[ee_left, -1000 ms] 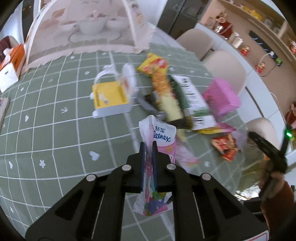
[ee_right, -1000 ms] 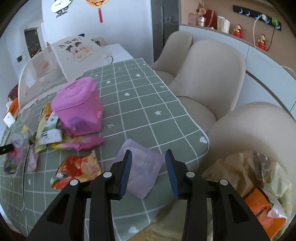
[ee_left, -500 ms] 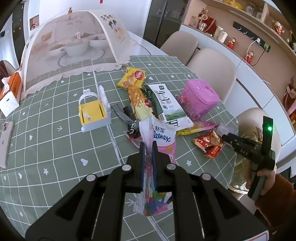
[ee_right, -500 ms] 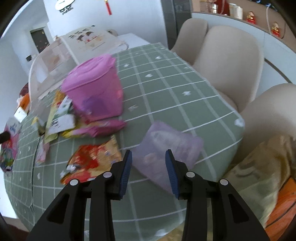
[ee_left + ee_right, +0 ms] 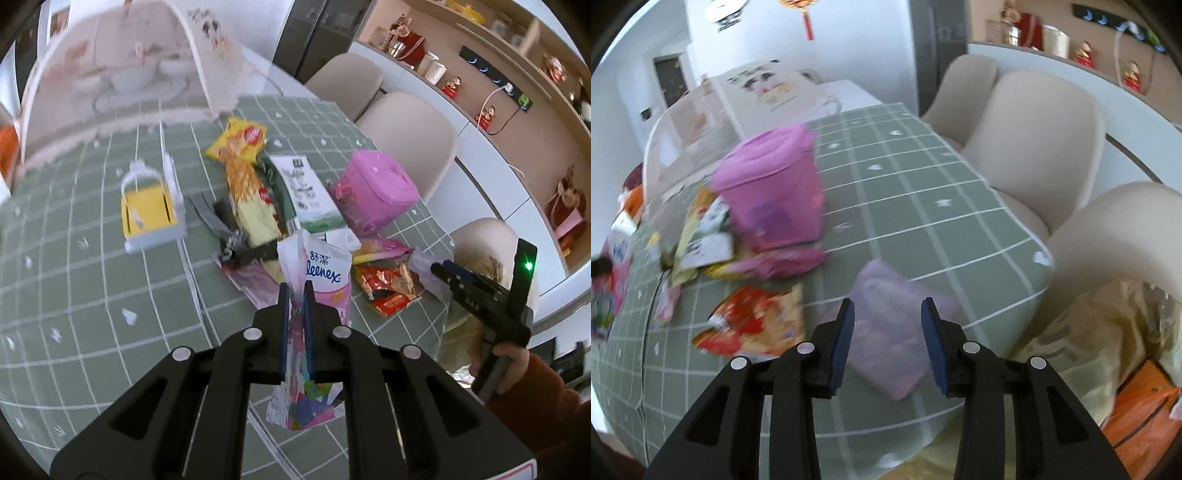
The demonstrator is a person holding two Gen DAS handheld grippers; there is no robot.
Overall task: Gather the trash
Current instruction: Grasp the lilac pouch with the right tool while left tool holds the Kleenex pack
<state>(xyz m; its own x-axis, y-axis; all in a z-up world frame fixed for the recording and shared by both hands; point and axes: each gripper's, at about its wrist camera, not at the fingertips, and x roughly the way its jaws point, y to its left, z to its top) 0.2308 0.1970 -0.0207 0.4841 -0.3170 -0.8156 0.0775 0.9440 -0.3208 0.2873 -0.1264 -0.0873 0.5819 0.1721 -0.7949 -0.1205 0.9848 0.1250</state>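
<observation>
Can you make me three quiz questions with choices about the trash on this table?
1. Where is the pale purple packet?
A. Near the table's edge, ahead of the right gripper
B. Under the food cover
C. On a chair

2. What colour is the tub by the wrappers?
A. Blue
B. Pink
C. Black

3. What is the left gripper doing?
A. Hanging open
B. Pinching the Kleenex tissue pack
C. Holding a spoon

Answers: 1 A, it lies flat between the open fingers' line of sight. 2 B, both views show pink. 3 B, the pack is squeezed between the fingers.

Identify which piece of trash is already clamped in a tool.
The Kleenex tissue pack: the left tool is shut on it, while the other wrappers lie loose on the table.
</observation>
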